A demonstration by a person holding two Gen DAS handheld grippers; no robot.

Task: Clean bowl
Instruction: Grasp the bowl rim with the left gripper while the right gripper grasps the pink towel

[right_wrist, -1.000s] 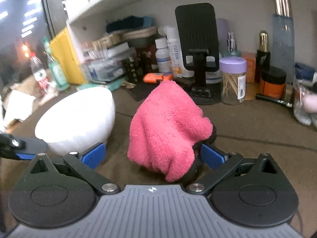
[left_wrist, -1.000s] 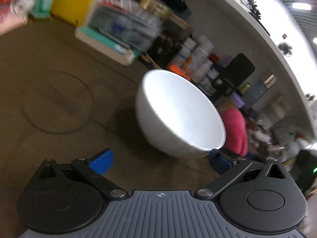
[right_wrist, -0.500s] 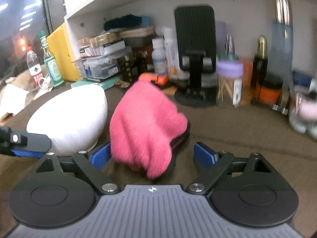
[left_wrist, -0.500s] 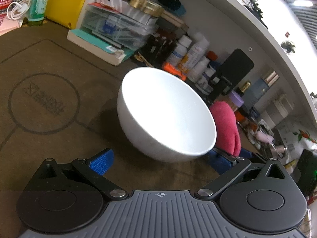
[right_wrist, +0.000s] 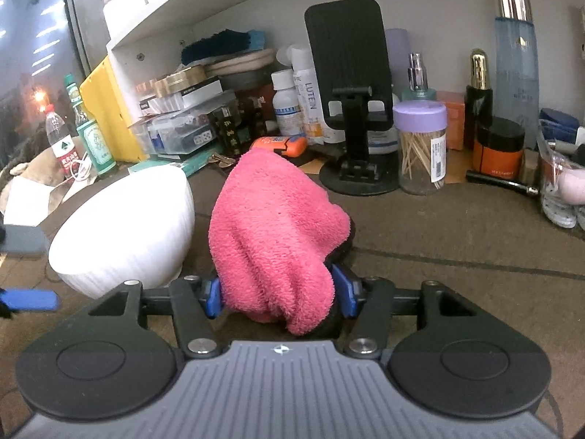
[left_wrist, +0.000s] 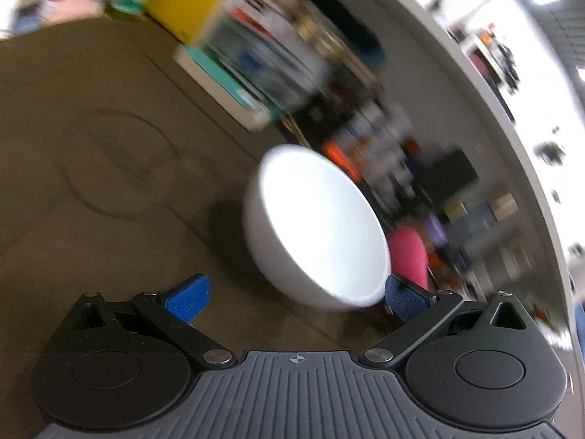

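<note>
Currently, the scene is laid out as follows.

Bowl: a white bowl (left_wrist: 318, 226) is seen tilted, its open mouth turned toward the left wrist camera and toward the pink cloth side. It appears to be raised off the brown counter (left_wrist: 109, 219), a shadow being cast beneath it. The tilt is judged to be meant to offer the inside for wiping.

Left hand-held gripper (left_wrist: 296, 292): its blue pads are set wide apart. The bowl's rim is met at the right pad (left_wrist: 406, 298), while the left pad stands clear. Whether the bowl is truly pinched cannot be told from this blurred view.

Right hand-held gripper (right_wrist: 278, 298): its jaws have just been closing and are now clamped on the lower end of a pink cloth (right_wrist: 270, 226), both blue pads being pressed into the pile. The cloth is gripped low so that a soft bulge is left ahead for rubbing.

Relation: in the right wrist view the bowl (right_wrist: 128, 226) is seen just beside the cloth, to its left, not yet touched by it.

Background: bottles, jars and a black phone stand (right_wrist: 351, 98) are ranged along the back wall, well clear of the work.
</note>
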